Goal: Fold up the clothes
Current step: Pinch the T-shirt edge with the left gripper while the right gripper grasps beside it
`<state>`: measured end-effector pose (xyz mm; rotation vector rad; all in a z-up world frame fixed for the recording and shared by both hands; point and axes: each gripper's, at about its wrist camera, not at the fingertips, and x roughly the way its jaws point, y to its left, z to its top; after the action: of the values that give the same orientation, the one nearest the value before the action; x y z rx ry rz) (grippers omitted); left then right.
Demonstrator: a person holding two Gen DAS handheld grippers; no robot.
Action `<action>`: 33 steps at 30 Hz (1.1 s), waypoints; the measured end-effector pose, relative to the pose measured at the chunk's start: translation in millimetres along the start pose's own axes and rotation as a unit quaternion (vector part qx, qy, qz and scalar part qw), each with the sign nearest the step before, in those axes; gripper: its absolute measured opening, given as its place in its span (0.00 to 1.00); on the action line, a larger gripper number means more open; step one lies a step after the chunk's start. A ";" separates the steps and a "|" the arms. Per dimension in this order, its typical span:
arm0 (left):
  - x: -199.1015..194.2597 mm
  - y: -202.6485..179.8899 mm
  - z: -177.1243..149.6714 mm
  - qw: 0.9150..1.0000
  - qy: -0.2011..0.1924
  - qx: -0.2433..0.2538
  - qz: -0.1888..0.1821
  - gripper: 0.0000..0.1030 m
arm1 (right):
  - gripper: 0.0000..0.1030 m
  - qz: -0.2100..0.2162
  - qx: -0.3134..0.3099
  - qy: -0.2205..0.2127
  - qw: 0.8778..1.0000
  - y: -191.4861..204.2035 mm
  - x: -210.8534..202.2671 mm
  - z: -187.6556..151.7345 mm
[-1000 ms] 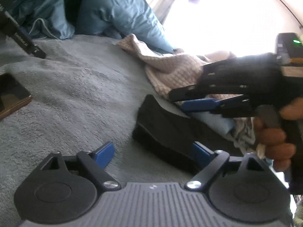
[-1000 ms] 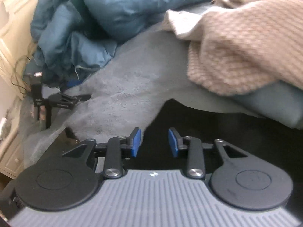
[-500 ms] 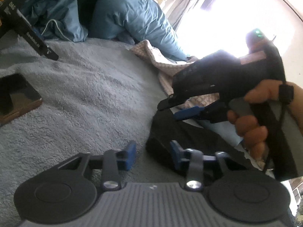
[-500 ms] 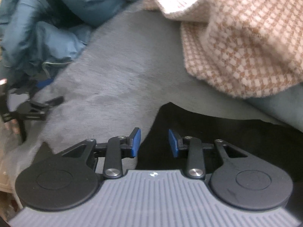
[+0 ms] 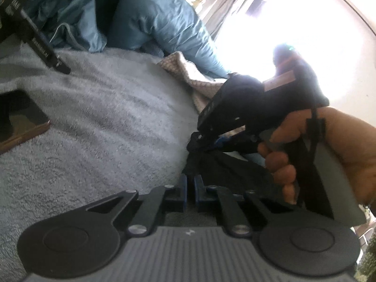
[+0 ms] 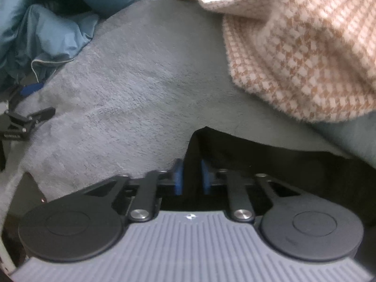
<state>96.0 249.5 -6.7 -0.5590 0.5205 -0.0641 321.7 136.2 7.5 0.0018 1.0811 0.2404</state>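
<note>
Left gripper (image 5: 190, 188): jaws drawn nearly together at the near edge of the black garment (image 5: 235, 171); dark cloth appears to sit between the blue pads, so judged a pinch on that edge.
Right gripper (image 6: 189, 178): jaws closed on a raised fold of the same black garment, which stands up between the pads in the right wrist view. From the left wrist view the right gripper (image 5: 204, 144) is seen nosed down onto the garment's far corner, held by the person's hand (image 5: 329, 155).
Black garment, position: lying on the grey bed cover (image 6: 141, 82), crumpled, partly tucked under the neighbouring pile.
Task progress: early. Both corners appear seized; no fold is visible, and the garment is not yet spread flat.
Remaining, as judged: lift clear, spread, fold, set aside.
Further items: checked knit (image 6: 305, 54) heaped just beyond the black garment, unfolded.
Background: blue duvet (image 5: 150, 16) bunched at the far side; a dark flat object (image 5: 21, 117) lies on the cover, well apart.
</note>
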 end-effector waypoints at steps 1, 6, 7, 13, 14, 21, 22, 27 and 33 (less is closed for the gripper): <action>-2.6 -1.5 -0.1 1.000 -0.007 0.005 -0.004 0.06 | 0.04 0.004 -0.001 -0.004 1.000 -1.7 -2.4 -0.3; -15.8 -17.0 -2.2 0.997 -0.044 0.056 -0.035 0.05 | 0.01 0.030 0.010 -0.033 0.999 -15.8 -20.9 -3.0; -17.2 -20.8 -2.1 0.995 -0.050 0.068 -0.043 0.05 | 0.01 0.036 0.014 -0.041 0.998 -20.3 -27.1 -3.9; -32.6 -50.9 -6.5 0.977 -0.071 0.154 -0.130 0.06 | 0.01 0.058 0.043 -0.091 0.993 -49.9 -72.9 -16.4; -34.8 -55.9 -8.4 0.973 -0.072 0.170 -0.140 0.06 | 0.01 0.057 0.045 -0.099 0.992 -54.5 -80.9 -20.2; -32.5 -83.8 -21.3 0.953 -0.044 0.236 -0.184 0.06 | 0.01 0.039 0.067 -0.147 0.986 -101.9 -127.5 -55.3; -30.0 -87.8 -24.7 0.951 -0.034 0.244 -0.186 0.06 | 0.01 0.036 0.070 -0.151 0.985 -108.8 -130.3 -61.6; -16.1 -105.8 -44.5 0.939 0.010 0.285 -0.191 0.06 | 0.01 0.023 0.088 -0.164 0.982 -143.3 -132.0 -91.8; -12.2 -109.8 -55.2 0.935 0.057 0.281 -0.211 0.28 | 0.01 0.017 0.118 -0.156 0.981 -172.9 -111.1 -117.6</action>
<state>67.3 131.6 16.2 -0.0948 0.4602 -0.6393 202.8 -67.5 28.4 0.2637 0.7916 0.1349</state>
